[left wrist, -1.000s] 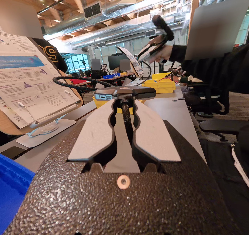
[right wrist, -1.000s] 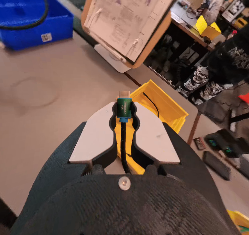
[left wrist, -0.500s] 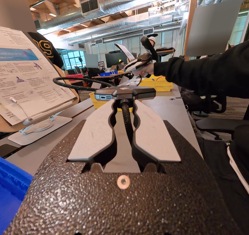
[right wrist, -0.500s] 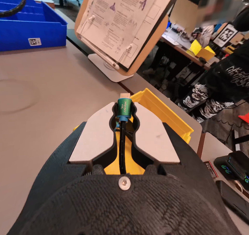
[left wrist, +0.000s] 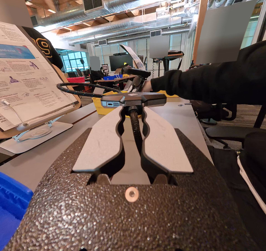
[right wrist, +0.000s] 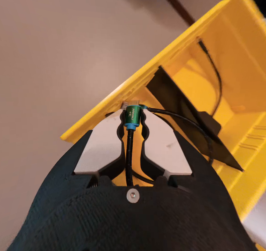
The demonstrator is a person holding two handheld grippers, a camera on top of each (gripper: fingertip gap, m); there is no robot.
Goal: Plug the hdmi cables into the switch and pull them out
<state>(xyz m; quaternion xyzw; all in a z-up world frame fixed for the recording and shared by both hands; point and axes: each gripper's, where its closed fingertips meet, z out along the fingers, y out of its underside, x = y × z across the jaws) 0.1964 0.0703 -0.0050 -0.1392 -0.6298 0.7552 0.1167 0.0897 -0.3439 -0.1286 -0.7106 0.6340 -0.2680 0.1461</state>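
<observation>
Left gripper (left wrist: 133, 110), level above the table (left wrist: 172, 119), clamps the dark switch's (left wrist: 133, 98) braided cable. Right gripper (right wrist: 133, 112), tilted down over a yellow bin (right wrist: 215, 57), pinches a green-shelled HDMI plug (right wrist: 132, 116).

Switch (left wrist: 133, 98) held above the worktop (left wrist: 169, 117); bin (left wrist: 103, 107) behind it, document stand (left wrist: 36, 130) at 9 o'clock. Cable plug (right wrist: 132, 116) over the bin's rim (right wrist: 115, 98).
</observation>
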